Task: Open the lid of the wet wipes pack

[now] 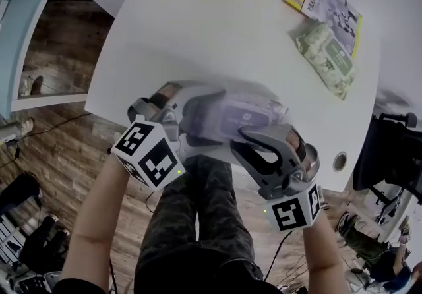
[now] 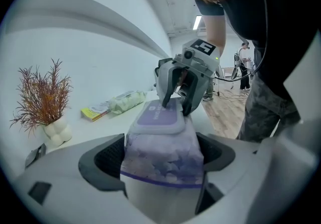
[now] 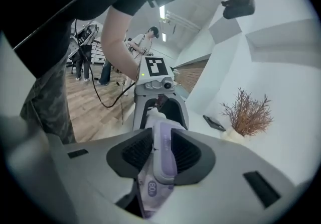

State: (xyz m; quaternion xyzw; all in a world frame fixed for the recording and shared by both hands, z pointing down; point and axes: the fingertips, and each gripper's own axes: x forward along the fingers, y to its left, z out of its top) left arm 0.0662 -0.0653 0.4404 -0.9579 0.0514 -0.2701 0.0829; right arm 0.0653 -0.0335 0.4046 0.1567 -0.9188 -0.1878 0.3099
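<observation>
Left grey two-jaw gripper (image 2: 161,153) clamped one end of the soft purple-and-white wet wipes pack (image 1: 231,118); the right gripper (image 3: 161,151) nipped its lid.
The pack hung in the air between both tools, just off the near edge of the round white table (image 1: 198,29). Its rigid lilac plastic lid (image 2: 158,117) lay flat and closed, with the right jaws drawn in on its far edge. The step in hand looked like securing that edge. Next, the right gripper would need to peel the flap up and back while the left held the pack steady, without crushing it.
</observation>
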